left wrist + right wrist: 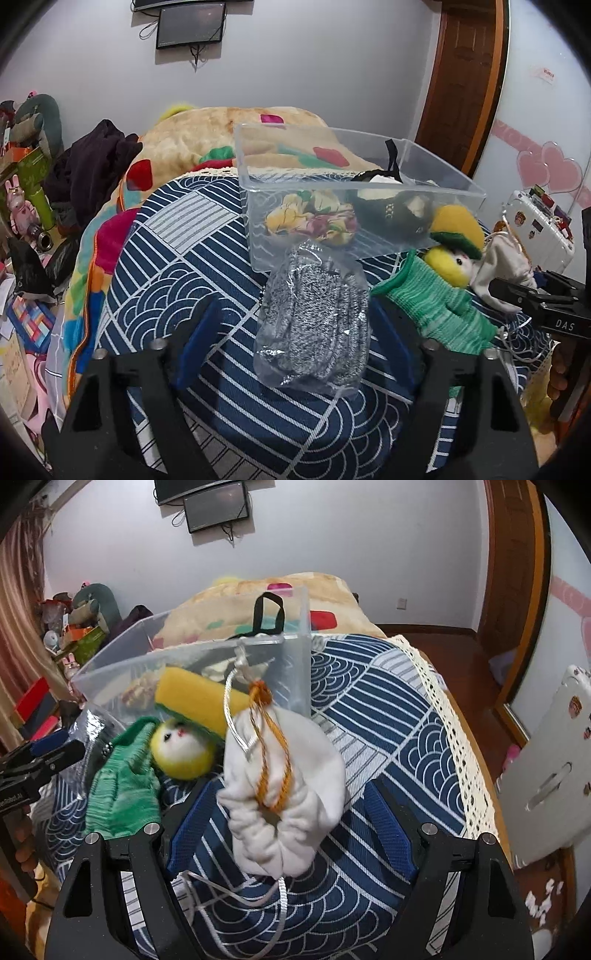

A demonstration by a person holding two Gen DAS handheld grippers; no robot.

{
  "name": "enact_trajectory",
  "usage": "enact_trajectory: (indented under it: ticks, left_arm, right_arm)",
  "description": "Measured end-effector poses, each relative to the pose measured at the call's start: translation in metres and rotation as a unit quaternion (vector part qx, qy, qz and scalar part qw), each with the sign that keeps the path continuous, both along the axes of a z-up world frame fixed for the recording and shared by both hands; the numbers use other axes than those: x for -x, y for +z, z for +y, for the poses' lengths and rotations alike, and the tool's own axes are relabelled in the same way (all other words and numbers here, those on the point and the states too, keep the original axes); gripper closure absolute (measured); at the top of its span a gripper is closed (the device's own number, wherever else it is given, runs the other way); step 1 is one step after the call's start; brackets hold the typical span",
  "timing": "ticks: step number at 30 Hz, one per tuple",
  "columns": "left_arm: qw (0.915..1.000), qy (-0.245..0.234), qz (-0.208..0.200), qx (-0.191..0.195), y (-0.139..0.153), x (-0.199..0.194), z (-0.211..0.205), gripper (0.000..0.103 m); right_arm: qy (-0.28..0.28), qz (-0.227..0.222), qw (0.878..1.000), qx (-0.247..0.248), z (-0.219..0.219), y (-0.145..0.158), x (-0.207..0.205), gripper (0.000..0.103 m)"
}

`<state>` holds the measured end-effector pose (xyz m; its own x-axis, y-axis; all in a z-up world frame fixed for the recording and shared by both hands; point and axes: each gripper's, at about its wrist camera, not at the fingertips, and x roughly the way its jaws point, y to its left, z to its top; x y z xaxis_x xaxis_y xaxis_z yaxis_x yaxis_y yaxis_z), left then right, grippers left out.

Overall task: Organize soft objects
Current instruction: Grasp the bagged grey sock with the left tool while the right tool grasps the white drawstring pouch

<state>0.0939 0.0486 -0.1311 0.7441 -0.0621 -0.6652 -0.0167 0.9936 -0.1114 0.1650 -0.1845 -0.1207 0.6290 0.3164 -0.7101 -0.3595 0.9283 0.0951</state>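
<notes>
**Tech:** On the bed, your clear bin (354, 206) sits at the centre of the blue quilt (177, 266), open side up, so either arm can drop items into it. A floral cloth (314, 218) and a dark item (388, 206) already lie inside.

**Operator:** Where does my left gripper stand?

**Tech:** Your left gripper (295, 325) has its fingers spread wide and holds nothing. The bagged grey cloth (317, 321) lies flat between them, touching the bin's near wall. That straddle suits a squeeze across the bag's width.

**Operator:** And the right?

**Tech:** Your right gripper (291, 812) is likewise spread and empty. The white pouch (284, 786) lies between its fingers, just in front of the bin's corner. Its silver cord (236, 897) trails loose toward the camera, and an orange cord (273, 768) lies across the pouch.

**Operator:** What else remains outside?

**Tech:** The green knit (122, 794), the yellow plush (184, 753) and the sponge (195, 698) sit bunched together between the two arms, against the bin's wall.

**Operator:** Any caution?

**Tech:** Probably the cord: grip the pouch body, so that the loose end does not snag on the bin's rim. The slick bag may slip, so close on its thick middle.
</notes>
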Motion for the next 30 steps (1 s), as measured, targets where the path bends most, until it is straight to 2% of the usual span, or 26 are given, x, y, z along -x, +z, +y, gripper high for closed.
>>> enact_trajectory:
  ticks: [4, 6, 8, 11, 12, 18, 23, 30]
  left_arm:
    - [0.9999, 0.0, 0.003, 0.013, -0.005, -0.003, 0.001, 0.043]
    - [0.9997, -0.006, 0.004, 0.024, -0.006, -0.003, 0.002, 0.055]
    - [0.9998, -0.005, 0.0, 0.021, -0.007, 0.0, 0.001, 0.06]
    - [0.9997, -0.015, -0.005, 0.019, -0.005, 0.005, 0.0, 0.073]
    - [0.9996, -0.018, -0.004, 0.024, -0.004, 0.006, 0.0, 0.074]
    - [0.9994, -0.02, -0.017, 0.022, 0.006, 0.019, -0.003, 0.083]
    - [0.9988, -0.024, -0.036, 0.024, 0.023, 0.026, -0.005, 0.083]
    - [0.9959, -0.029, -0.085, 0.014, 0.056, 0.032, -0.006, 0.083]
  right_arm:
    - [0.003, 0.017, 1.0, -0.004, -0.002, -0.008, -0.003, 0.049]
    - [0.008, 0.024, 1.0, -0.01, -0.003, -0.011, -0.004, 0.057]
    - [0.012, 0.021, 1.0, -0.014, -0.003, -0.009, -0.002, 0.067]
    - [0.015, 0.015, 1.0, -0.016, -0.002, -0.005, 0.003, 0.073]
    - [0.015, 0.014, 1.0, -0.019, -0.002, -0.004, 0.004, 0.075]
    - [0.006, 0.0, 0.999, -0.037, -0.009, 0.008, 0.009, 0.076]
    - [0.009, -0.029, 0.999, -0.043, -0.01, 0.026, 0.018, 0.076]
    - [0.017, -0.057, 0.997, -0.056, -0.008, 0.046, 0.018, 0.076]
